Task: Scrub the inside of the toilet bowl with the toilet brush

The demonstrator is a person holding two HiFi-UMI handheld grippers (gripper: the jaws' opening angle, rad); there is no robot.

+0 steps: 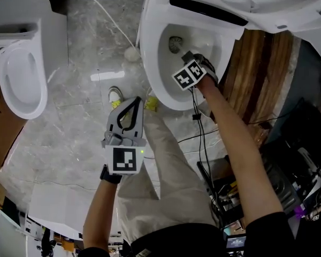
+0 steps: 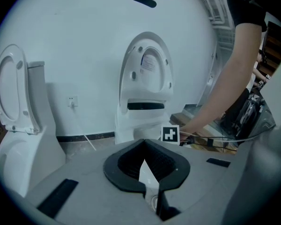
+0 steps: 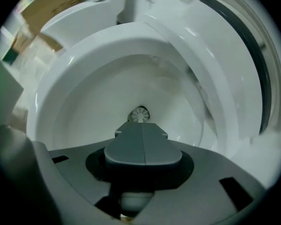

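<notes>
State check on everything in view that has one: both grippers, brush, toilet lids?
right gripper: shut on the toilet brush, reaching into the toilet bowl
toilet brush: held, head down in the toilet bowl
left gripper: shut, empty, held off to the side over the floor
toilet lid: up
second toilet's lid: up

Black short sleeves [image 1: 267, 226] are seen up top, beige trousers [image 1: 171, 181] and pale, yellow-tinged shoes [image 1: 115, 96] below. A dark band [image 1: 110, 174] is worn at the left wrist. The left gripper [image 2: 143, 144] is built grey with dark looped jaws. Black-and-white square markers are carried on both cubes, and a black cable [image 1: 199, 133] is fitted to the right gripper [image 3: 141, 125].
</notes>
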